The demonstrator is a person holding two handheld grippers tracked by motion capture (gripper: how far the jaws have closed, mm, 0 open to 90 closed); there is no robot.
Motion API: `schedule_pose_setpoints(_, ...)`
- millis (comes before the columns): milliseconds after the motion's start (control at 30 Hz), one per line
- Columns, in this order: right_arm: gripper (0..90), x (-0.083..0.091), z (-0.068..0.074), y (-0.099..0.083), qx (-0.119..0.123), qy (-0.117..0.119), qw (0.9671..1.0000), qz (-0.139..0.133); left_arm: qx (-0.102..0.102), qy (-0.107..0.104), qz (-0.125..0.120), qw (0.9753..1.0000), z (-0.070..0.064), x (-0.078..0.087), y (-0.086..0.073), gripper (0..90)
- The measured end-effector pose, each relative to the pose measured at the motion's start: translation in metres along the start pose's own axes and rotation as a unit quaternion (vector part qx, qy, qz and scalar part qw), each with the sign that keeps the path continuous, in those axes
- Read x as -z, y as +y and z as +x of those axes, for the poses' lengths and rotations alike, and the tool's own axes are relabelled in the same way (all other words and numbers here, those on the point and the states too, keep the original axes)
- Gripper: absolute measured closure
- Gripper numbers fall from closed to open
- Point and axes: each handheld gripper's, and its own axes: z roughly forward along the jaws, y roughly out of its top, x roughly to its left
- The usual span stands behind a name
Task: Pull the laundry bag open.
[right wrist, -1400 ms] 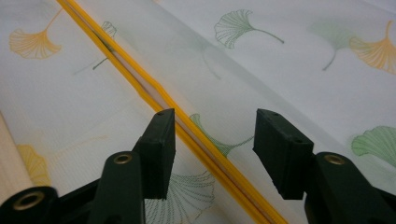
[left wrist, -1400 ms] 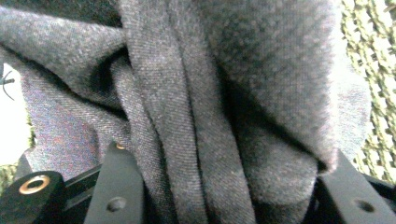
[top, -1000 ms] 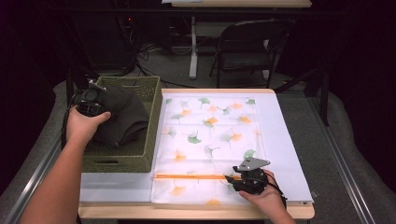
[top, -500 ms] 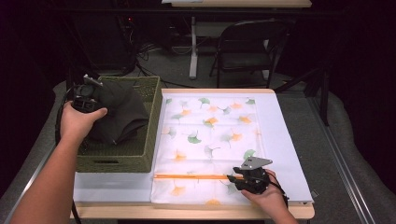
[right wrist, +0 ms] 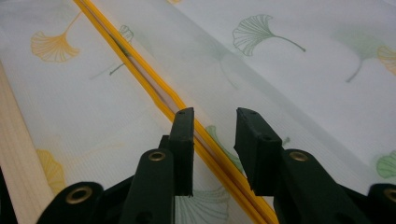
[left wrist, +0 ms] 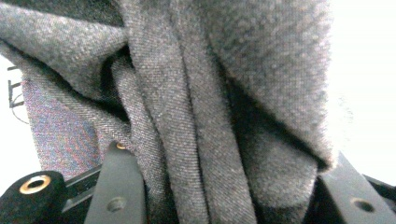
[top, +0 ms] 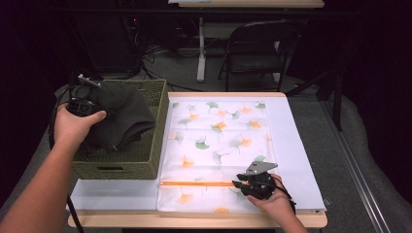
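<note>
we have our left gripper (top: 82, 104) pinched on a bunched dark grey woven garment (top: 121, 116), whose folds sit pressed between its two black jaws in the left gripper view. the garment is lifted partly out of the green wicker basket (top: 145, 162) at the table's left, its lower part draped inside. our right gripper (top: 250, 183) rests on the white fabric bag printed with ginkgo leaves (top: 218, 145), jaws spread a little, straddling its orange zipper (top: 194, 184) without gripping it. we judge the work barely begun: the garment is grasped, the bag looks closed and flat, and opening it and loading the garment remain.
</note>
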Motion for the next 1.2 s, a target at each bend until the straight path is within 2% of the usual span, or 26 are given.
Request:
schedule_pose_setpoints(100, 67.6, -0.005, 0.002, 0.004, 0.010, 0.007, 0.9999, -0.002, -0.005, 0.000, -0.002, 1.0000, -0.002, 0.002, 0.000, 53.7)
schedule_pose_setpoints(467, 67.8, -0.022, 0.005, 0.011, 0.010, 0.013, 0.9998, 0.012, -0.028, -0.012, 0.006, 0.9995, -0.018, 0.004, 0.005, 53.7)
schedule_pose_setpoints(600, 67.8, -0.026, 0.006, 0.013, 0.005, 0.016, 0.9997, 0.015, -0.036, -0.018, 0.015, 0.9991, -0.023, 0.004, 0.007, 53.7)
schedule_pose_setpoints(733, 67.8, -0.029, 0.005, 0.015, 0.012, 0.021, 0.9996, 0.014, -0.052, -0.017, 0.032, 0.9980, -0.029, 0.003, 0.009, 53.7)
schedule_pose_setpoints(867, 67.9, -0.031, 0.006, 0.016, 0.004, 0.022, 0.9996, 0.019, -0.052, -0.021, 0.036, 0.9978, -0.030, 0.004, 0.010, 53.7)
schedule_pose_setpoints(967, 67.9, -0.033, 0.006, 0.018, 0.014, 0.026, 0.9994, 0.018, -0.062, -0.019, 0.056, 0.9963, -0.031, 0.005, 0.010, 53.7)
schedule_pose_setpoints(1200, 67.8, -0.036, 0.007, 0.020, 0.018, 0.029, 0.9993, 0.018, -0.069, -0.018, 0.078, 0.9944, -0.031, 0.010, 0.011, 53.8)
